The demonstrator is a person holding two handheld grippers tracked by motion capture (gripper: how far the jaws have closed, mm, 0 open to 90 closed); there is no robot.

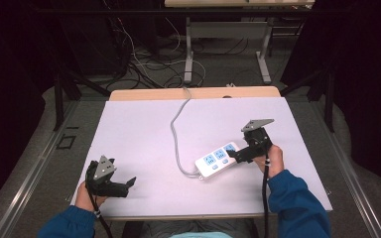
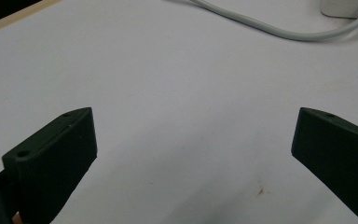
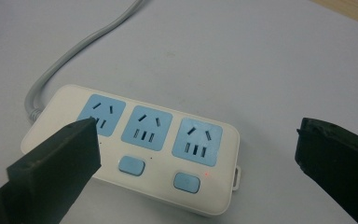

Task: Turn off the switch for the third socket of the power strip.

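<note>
Surface: a white table top [image 1: 144, 139] stood over a floor of tangled cables, with dark curtains to either side.
Power strip: the white power strip [image 1: 218, 159] lay flat on the right half of the table, nearer the person than the middle, with three blue sockets and blue switch buttons.
Its cord: the grey cord [image 1: 176, 134] ran from the strip's left end in a loop toward the far edge.
Right gripper: the right gripper [image 1: 238, 154] hung at the strip's right end, jaws wide apart and holding nothing.
Left gripper: the left gripper [image 1: 129, 184] rested near the left front corner, well apart from the strip, jaws also spread and empty.
Doing it well: I judged the step to be a reach for the strip or a switch; lowering squarely and straddling the narrow body should keep it from skidding.
Right gripper view: it showed the buttons [image 3: 187, 182], a small red light beside one, and the end tab.
High view: it alone gave both hands' spacing.
Left gripper view: bare table and a bend of cord [image 2: 279, 31].
</note>
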